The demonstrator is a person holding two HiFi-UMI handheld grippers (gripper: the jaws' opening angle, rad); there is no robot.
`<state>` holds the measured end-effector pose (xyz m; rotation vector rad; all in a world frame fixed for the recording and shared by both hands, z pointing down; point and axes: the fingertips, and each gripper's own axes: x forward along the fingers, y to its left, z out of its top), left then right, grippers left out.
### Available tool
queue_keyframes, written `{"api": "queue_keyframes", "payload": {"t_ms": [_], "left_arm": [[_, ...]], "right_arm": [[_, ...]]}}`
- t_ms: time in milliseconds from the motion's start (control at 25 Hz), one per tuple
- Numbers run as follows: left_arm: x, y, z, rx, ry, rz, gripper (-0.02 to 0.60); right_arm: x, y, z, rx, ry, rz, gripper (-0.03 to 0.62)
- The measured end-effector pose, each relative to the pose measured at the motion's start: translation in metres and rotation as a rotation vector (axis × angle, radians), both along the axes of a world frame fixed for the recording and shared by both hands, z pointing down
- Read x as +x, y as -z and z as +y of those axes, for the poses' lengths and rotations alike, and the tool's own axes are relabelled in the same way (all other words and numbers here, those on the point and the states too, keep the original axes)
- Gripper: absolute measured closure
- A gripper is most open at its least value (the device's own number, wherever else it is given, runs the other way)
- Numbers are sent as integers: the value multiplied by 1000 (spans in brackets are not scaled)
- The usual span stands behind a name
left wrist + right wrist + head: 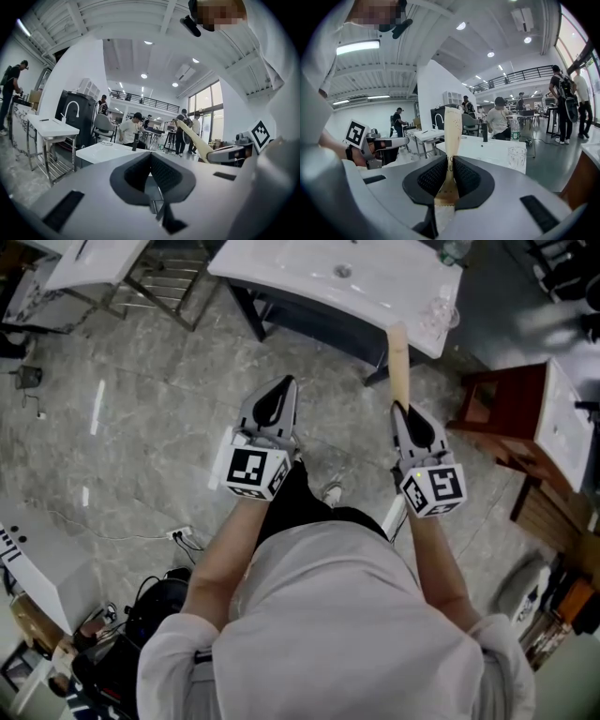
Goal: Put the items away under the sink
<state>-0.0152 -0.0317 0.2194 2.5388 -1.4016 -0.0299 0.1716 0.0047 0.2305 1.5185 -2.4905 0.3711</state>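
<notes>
In the head view my right gripper [401, 409] is shut on a long flat beige stick [398, 357] that points toward the white sink counter [375, 287]. The right gripper view shows the stick [452, 136] standing up between the pressed pads of that gripper [450, 161]. My left gripper [286, 382] hangs beside it at the left, over the stone floor. Its jaws meet with nothing between them [150, 157]. A clear glass [516, 157] and a plastic bottle [514, 129] stand on the counter. The space under the sink is dark and mostly hidden.
A red-brown wooden cabinet [511, 413] stands right of the sink. At the upper left is a second white table [94, 263] with a metal rack beneath it. Cables and a power strip [178, 535] lie on the floor at the left. Several people stand far behind the counter.
</notes>
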Motion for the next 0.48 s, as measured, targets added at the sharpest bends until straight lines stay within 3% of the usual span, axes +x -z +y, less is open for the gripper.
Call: {"api": "queue_keyframes", "payload": {"t_ms": [480], "left_arm": [[-5,-6,-50,-12,-108,41,578]], "right_arm": [[-17,10,-36,2,-82,31,533]]}}
